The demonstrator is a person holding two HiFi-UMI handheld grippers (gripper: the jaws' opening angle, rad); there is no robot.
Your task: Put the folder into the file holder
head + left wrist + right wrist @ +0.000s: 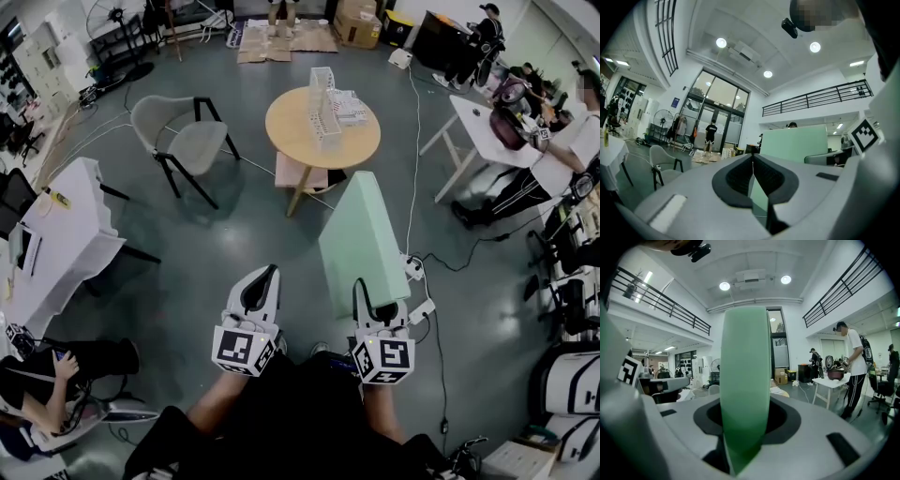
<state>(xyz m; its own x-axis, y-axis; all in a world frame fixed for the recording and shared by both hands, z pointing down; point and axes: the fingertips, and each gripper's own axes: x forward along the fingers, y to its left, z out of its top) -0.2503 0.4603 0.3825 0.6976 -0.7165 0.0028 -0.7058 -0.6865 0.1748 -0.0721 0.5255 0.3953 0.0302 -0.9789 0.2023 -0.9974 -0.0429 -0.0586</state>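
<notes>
Green folder gripped at near edge by right gripper jaws; long overhang could twist, slip, miss file holder on table, upper centre. Left gripper jaws closed, empty.

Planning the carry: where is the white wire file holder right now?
In the head view the white wire file holder stands on the round wooden table, upper centre, beyond the green folder held in the right gripper.

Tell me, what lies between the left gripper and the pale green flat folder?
Nothing. The head view shows only bare grey floor between the left gripper and the pale green flat folder.
</notes>
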